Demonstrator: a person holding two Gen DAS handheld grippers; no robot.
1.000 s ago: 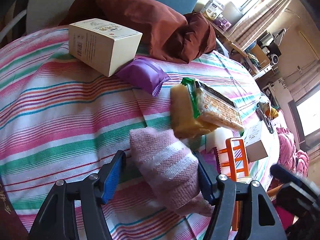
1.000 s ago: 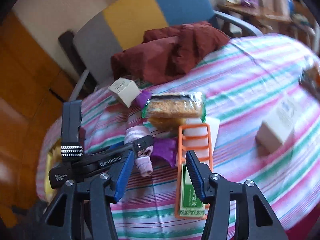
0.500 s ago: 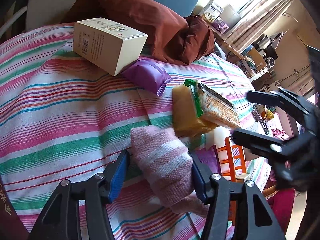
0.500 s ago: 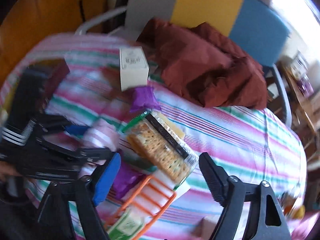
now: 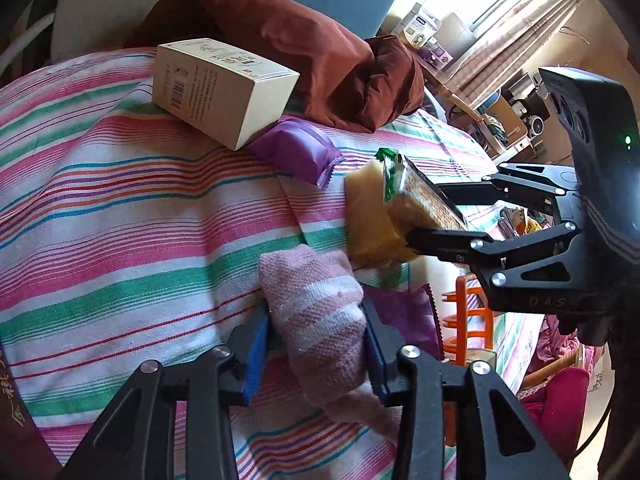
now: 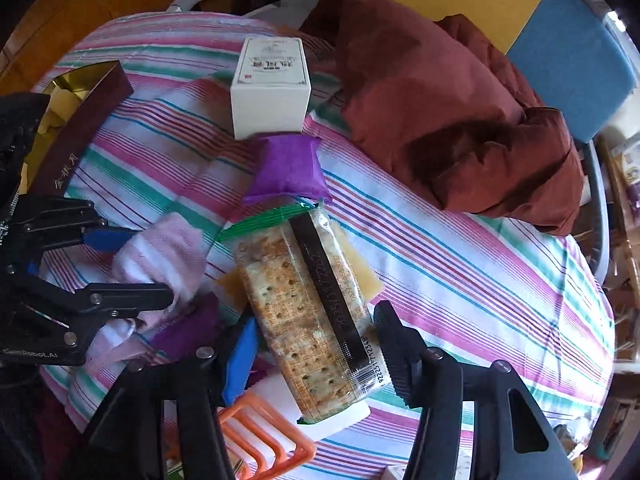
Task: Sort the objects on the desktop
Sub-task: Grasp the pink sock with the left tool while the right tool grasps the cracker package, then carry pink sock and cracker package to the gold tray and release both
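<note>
Jaws of the left gripper (image 5: 316,344) have just closed onto the pink sock (image 5: 320,320). Those of the right gripper (image 6: 316,344) have been narrowing around the cracker pack (image 6: 308,312), not yet pinching. Squeezing hard could crush the crackers.

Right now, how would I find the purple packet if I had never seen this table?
Start at the big brown-red cloth heaped at the far side of the striped tablecloth. Beside it stands a white box, and the purple packet lies just in front, touching it, with the cracker pack nearer. It is the only shiny, puffy purple pillow with crimped ends.
</note>
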